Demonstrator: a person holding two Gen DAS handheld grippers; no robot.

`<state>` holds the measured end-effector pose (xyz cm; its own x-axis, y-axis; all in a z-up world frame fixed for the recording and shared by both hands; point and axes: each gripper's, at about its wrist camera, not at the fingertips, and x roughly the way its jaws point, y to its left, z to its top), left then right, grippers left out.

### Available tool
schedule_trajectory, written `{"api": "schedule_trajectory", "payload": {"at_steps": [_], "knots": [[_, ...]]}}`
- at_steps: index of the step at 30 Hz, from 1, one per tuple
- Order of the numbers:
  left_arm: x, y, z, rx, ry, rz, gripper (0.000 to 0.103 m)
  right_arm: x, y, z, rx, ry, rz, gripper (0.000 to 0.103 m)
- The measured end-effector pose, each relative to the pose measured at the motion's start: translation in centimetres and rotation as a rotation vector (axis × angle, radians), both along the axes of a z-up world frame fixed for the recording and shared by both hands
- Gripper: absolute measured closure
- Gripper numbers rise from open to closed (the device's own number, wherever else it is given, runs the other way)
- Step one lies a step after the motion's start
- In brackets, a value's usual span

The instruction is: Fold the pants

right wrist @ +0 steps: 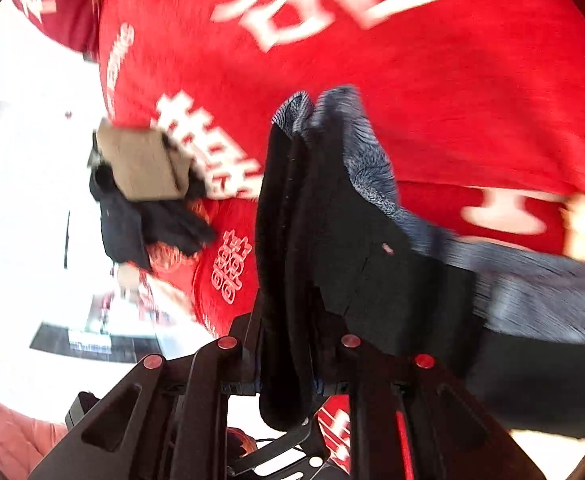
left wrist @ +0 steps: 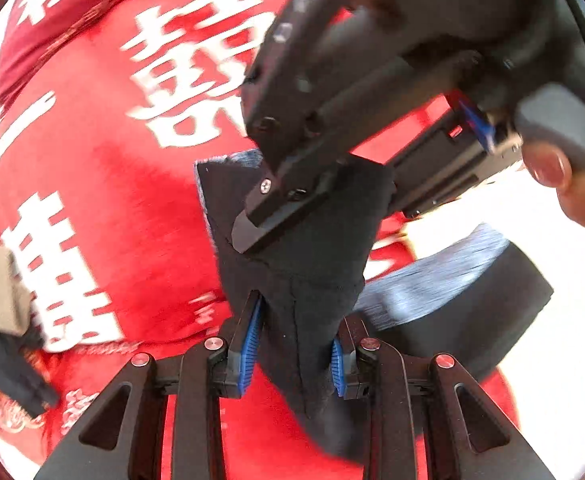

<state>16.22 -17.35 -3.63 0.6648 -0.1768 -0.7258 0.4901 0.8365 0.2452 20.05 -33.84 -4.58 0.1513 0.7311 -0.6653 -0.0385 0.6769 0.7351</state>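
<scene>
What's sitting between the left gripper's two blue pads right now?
A bunched fold of the dark pants fills the gap between the left gripper's pads, seen in the left wrist view. The right gripper pinches the same fold higher up.

Pants (left wrist: pixel 304 264) above cloth (left wrist: pixel 132 200), between left gripper (left wrist: pixel 296 344) fingers; right gripper (right wrist: pixel 288 360) also on them. Garment pile (right wrist: pixel 148 192) left, apparently on cloth.
</scene>
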Motion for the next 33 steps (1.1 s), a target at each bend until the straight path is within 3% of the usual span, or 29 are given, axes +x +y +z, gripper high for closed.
{"api": "schedule_trajectory", "payload": {"at_steps": [4, 10, 17, 19, 22, 24, 25, 29, 33], "knots": [[-2.1, -6.7, -1.2, 0.017, 0.033, -0.095, 0.073, -3.2, -8.2, -0.4, -0.004, 0.014, -0.118, 0.083], [-4.3, -13.9, -5.6, 0.064, 0.11, -0.192, 0.073, -8.0, -18.4, -5.2, 0.021, 0.096, -0.266, 0.084], [-5.3, -18.1, -11.3, 0.175, 0.178, -0.226, 0.073, -9.9, -21.7, -11.1, 0.0, 0.145, -0.306, 0.084], [-5.5, -18.3, -12.1, 0.2, 0.176, -0.235, 0.073, -10.2, -22.0, -12.1, -0.004, 0.148, -0.305, 0.084], [-5.6, -17.9, -12.2, 0.222, 0.186, -0.237, 0.06, -11.1, -22.2, -12.9, -0.03, 0.151, -0.309, 0.083], [-5.7, -17.1, -11.7, 0.202, 0.224, -0.221, 0.033, -11.6, -22.6, -12.8, -0.038, 0.156, -0.322, 0.083], [-5.4, -16.2, -11.2, 0.178, 0.247, -0.212, 0.029, -11.8, -22.7, -12.5, -0.052, 0.156, -0.325, 0.083], [-4.8, -13.0, -9.3, 0.163, 0.254, -0.176, 0.028, -12.3, -22.4, -11.1, -0.159, 0.14, -0.308, 0.082], [-2.4, -8.4, -7.5, 0.154, 0.24, -0.064, 0.028, -13.1, -22.0, -10.5, -0.259, 0.129, -0.3, 0.08]]}}
